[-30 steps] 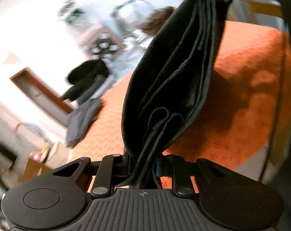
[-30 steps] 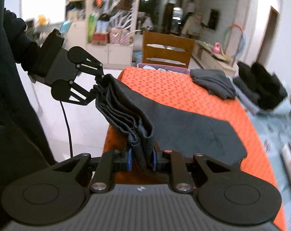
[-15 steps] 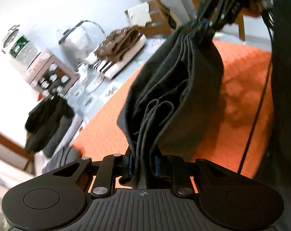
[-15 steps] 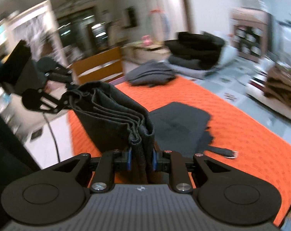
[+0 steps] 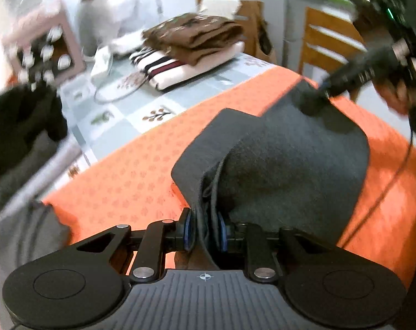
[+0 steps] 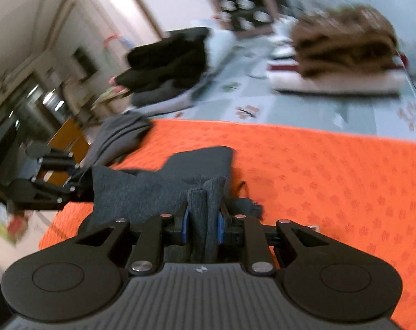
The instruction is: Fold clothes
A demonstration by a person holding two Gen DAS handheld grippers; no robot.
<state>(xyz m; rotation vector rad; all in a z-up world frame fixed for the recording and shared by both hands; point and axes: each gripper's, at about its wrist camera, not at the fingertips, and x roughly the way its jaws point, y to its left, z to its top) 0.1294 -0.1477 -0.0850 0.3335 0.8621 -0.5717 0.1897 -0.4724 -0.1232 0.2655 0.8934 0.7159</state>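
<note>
dark knit garment point(image 5: 290, 165), bunched, patterned orange cloth point(image 5: 130, 176)

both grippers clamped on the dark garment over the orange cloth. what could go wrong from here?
1. The dark garment is bunched in thick layers in the right gripper and the left gripper; inner layers may slip when released, spoiling the fold.
2. A strap end trails on the orange cloth and could get trapped under the fold.
3. The cable runs beside the garment and may snag.
</note>
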